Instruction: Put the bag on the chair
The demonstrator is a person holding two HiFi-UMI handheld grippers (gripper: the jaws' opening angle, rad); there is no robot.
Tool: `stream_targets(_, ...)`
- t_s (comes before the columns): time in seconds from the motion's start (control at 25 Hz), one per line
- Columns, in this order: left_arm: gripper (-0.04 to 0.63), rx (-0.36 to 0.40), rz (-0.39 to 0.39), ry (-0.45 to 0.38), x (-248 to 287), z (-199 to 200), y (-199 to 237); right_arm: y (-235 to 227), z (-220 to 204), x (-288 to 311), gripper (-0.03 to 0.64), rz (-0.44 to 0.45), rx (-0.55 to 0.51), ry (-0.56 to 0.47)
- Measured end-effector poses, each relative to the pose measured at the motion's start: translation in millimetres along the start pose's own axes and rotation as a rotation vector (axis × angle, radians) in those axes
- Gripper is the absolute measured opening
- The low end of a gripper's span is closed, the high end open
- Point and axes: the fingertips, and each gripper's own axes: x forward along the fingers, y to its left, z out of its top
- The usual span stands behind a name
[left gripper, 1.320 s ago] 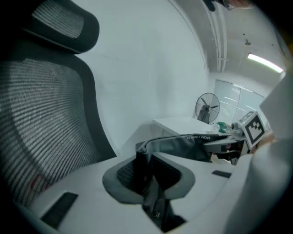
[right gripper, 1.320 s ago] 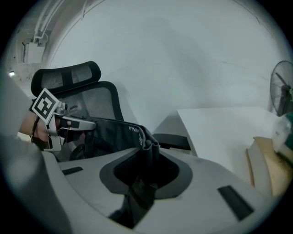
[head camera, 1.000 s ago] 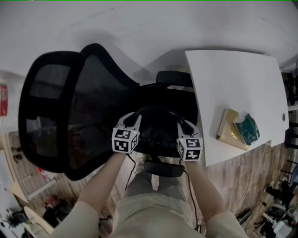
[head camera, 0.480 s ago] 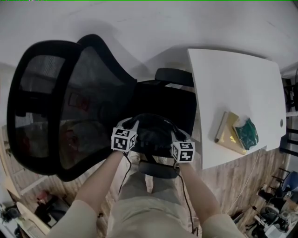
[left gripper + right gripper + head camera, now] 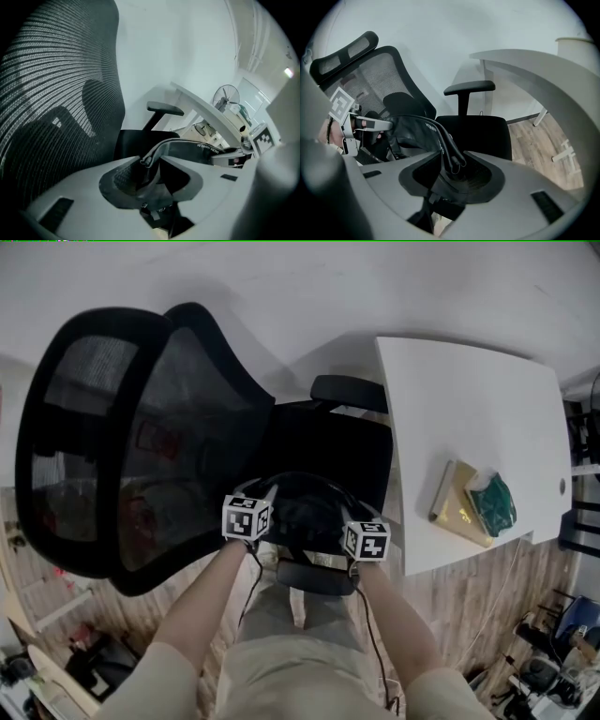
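Observation:
A black bag (image 5: 305, 507) hangs between my two grippers over the front part of the black office chair's seat (image 5: 328, 442). My left gripper (image 5: 263, 494) is at the bag's left rim and my right gripper (image 5: 351, 509) at its right rim. In the left gripper view the bag's rim (image 5: 161, 149) stands between the opening jaws of the left gripper (image 5: 150, 174), with a dark gap beside it. In the right gripper view the bag's piped edge (image 5: 447, 152) lies loose between the opening jaws of the right gripper (image 5: 452, 172).
The chair's mesh backrest (image 5: 141, 427) stands at the left, with one armrest (image 5: 349, 390) beyond the seat and another (image 5: 314, 579) near my legs. A white table (image 5: 469, 399) at the right carries a gold box (image 5: 459, 512) and a green bag (image 5: 494, 502).
Both grippers and the bag have drifted a little toward me and lower over the seat's front. The grippers stand slightly closer together.

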Motion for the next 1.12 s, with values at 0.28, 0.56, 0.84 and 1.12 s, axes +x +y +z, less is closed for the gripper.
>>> stream_targets(0.28, 0.209, -0.063, 0.038, 0.016, -21, 5, -7, -5, 5, -30, 0.196, 0.004, 0.034, -0.024)
stream_targets(0.56, 0.218, -0.025, 0.090, -0.054, -66, 22, -11, 8, 23, -65, 0.196, 0.011, 0.059, -0.099)
stream_targets(0.84, 0.218, -0.006, 0.075, -0.138, -122, 43, -27, 32, 64, -121, 0.195, 0.048, 0.047, -0.209)
stream_targets(1.12, 0.218, -0.003, 0.015, -0.236, -174, 80, -43, 56, 121, -188, 0.132, 0.068, -0.001, -0.381)
